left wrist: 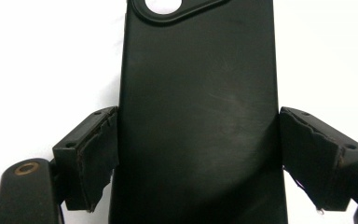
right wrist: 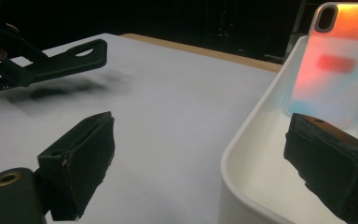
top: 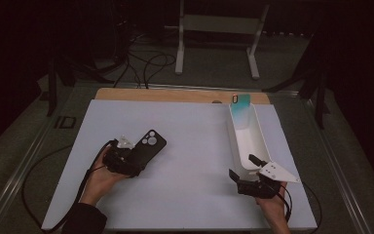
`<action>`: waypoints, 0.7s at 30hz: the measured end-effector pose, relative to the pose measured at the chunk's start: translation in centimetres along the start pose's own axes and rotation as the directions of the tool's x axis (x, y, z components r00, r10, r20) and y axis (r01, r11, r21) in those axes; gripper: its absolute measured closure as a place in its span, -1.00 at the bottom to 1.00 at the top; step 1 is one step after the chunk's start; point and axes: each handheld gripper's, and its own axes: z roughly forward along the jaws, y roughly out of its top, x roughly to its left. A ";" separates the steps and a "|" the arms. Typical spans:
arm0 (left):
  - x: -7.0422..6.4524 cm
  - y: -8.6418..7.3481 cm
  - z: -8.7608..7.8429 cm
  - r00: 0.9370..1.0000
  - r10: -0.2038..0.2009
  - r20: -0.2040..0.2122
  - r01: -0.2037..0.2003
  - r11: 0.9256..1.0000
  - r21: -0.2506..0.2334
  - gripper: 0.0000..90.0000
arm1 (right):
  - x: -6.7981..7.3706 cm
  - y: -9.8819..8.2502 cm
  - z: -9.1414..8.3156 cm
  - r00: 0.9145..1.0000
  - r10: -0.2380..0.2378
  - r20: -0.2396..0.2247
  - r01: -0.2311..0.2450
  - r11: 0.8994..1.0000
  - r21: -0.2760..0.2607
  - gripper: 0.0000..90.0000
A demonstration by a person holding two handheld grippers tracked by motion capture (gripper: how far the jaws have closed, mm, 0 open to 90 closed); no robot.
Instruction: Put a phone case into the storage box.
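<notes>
The black phone case (top: pixel 148 145) lies left of centre on the white board (top: pixel 185 146), clamped by the left gripper (top: pixel 131 163). The right gripper (top: pixel 247 166), jaws apart, straddles the white tray's (top: pixel 260 134) near rim; an iridescent case (top: pixel 241 106) leans inside.

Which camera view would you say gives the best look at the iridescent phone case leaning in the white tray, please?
The right gripper view: the iridescent phone case is close and large, its camera cutout clear. The high view shows it small at the white tray's far end. The left gripper view shows a black case.
</notes>
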 end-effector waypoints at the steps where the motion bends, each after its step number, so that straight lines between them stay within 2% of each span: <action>1: -0.1 0.0 0.0 1.000 -0.001 0.000 0.001 1.000 -0.006 -0.64 | 0.0 0.0 0.0 1.000 0.001 -0.001 -0.001 1.000 0.002 -0.81; 14: -1.1 -0.1 -0.5 1.000 -0.019 0.011 0.020 0.996 -0.089 -0.64 | -0.1 0.4 0.0 1.000 0.014 -0.009 -0.014 1.000 -0.007 -0.81; 15: -1.2 -0.1 -0.6 1.000 -0.019 0.010 0.019 0.995 -0.095 -0.64 | -0.2 0.9 0.2 0.999 0.029 -0.034 -0.029 1.000 -0.003 -0.81; 21: -1.7 0.3 -1.5 1.000 0.000 0.014 0.003 0.989 -0.146 -0.64 | -0.5 2.3 0.3 0.998 0.020 -0.062 -0.021 1.000 -0.016 -0.81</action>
